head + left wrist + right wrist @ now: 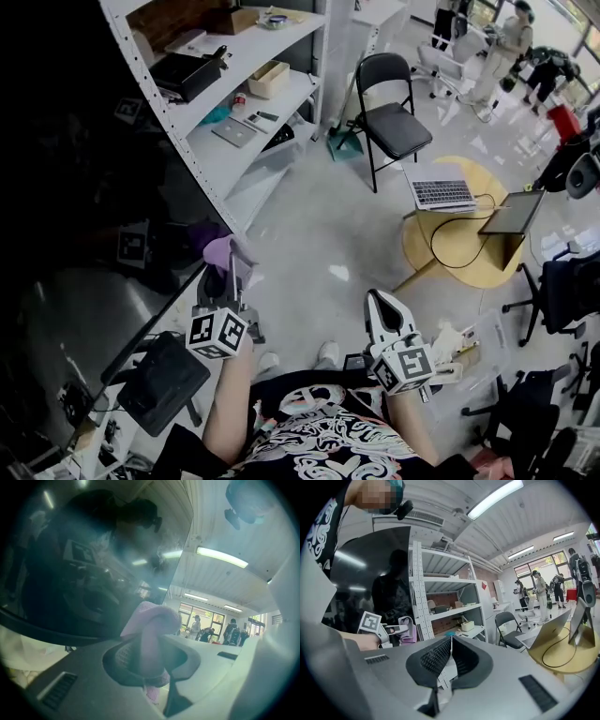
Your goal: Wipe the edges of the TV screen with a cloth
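The big dark TV screen [84, 216] fills the left of the head view; its right edge runs diagonally down to the lower left. My left gripper [228, 272] is shut on a folded lilac cloth [222, 249], which rests against the screen's right edge near its lower part. In the left gripper view the cloth [151, 634] bulges between the jaws, touching the glossy TV screen [84, 564]. My right gripper [382, 309] is shut with nothing in it and hangs away from the TV, over the floor. The right gripper view shows the left gripper [393, 631] and cloth [408, 632] at the TV screen [370, 583].
A white shelf rack [248, 89] with boxes and a laptop stands just behind the TV's edge. A black folding chair [394, 117] and a round yellow table [464, 239] with two laptops stand on the floor to the right. People stand far back.
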